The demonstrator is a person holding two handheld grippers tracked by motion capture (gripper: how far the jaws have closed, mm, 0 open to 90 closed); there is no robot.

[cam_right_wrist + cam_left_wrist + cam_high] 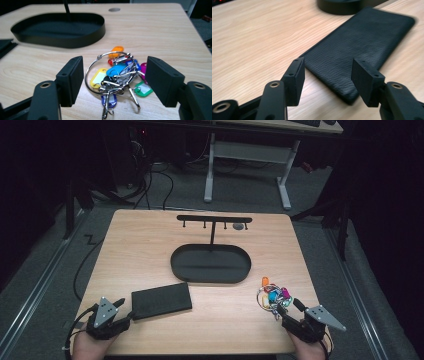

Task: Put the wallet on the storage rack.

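Nearest the person, both hands are resting at the front edge of the tabletop [210, 320], each holding a gripper. The right gripper [113, 83] is sitting with its jaws spread wide and holding nothing; they are bracketing the bunch of keys [117, 75], which is lying flat on the wood just ahead of them, its large metal ring and coloured plastic tags fanning out between the two pads without touching either. In the high view the keys [272, 296] are lying near the front right corner, just beyond that gripper [287, 312].

The left gripper [328, 77] is likewise standing wide open and empty, its jaws lining up on the near corner of a black wallet [359, 50] that is lying flat on the tabletop; the pads are hovering just short of its edge.

Farther back, an oval black tray [210, 264] is sitting mid-table, with a post rising from it to a bar of hooks [214, 219].

As a judgement, the approach step is under way: both grippers are lining up for a pick and neither grasp is made yet. The next move for the right side is calling for easing forward and down so the pads close on the metal ring rather than a loose tag, since the ring is what would go over a hook. The left needs to get a jaw under the wallet's thin edge.
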